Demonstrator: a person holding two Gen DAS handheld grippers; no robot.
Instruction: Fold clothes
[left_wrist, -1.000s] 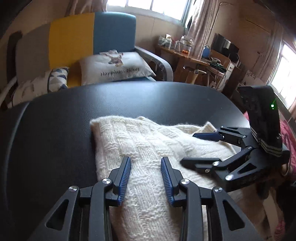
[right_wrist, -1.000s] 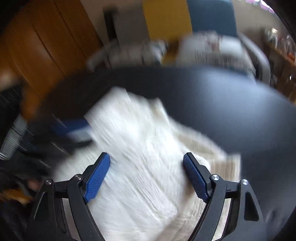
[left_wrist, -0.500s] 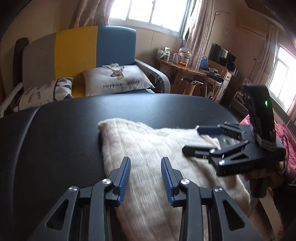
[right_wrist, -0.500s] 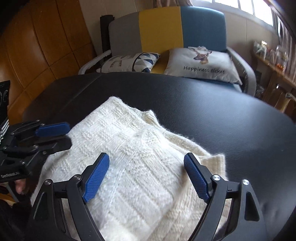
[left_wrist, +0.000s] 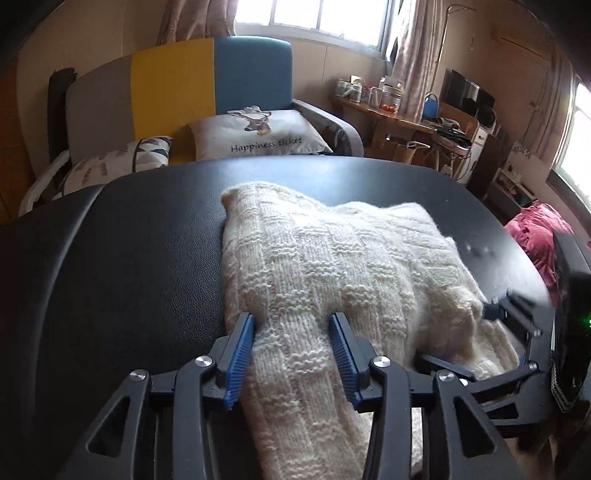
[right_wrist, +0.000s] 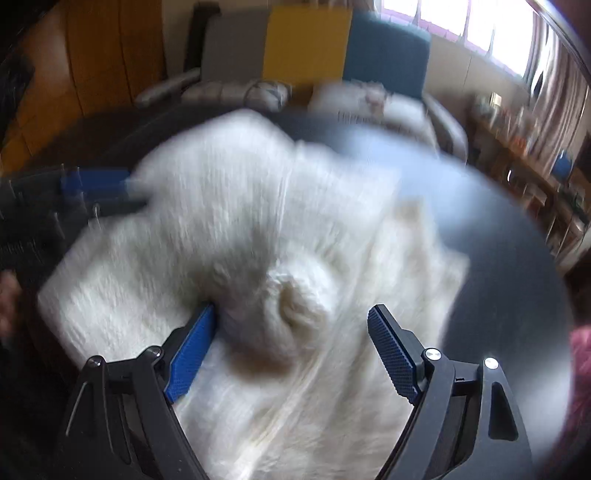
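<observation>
While folded on the table (left_wrist: 110, 258), sweater (left_wrist: 332, 266) lies between left tool (left_wrist: 291, 325) tips — touching

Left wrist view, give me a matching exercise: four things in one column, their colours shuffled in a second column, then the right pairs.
Things:
1. sweater
2. table
3. left gripper finger pads
4. bundle of cloth past the table's right edge

Colours:
A. black
B. pink
C. cream white
D. blue

Pairs: 1-C, 2-A, 3-D, 4-B
</observation>
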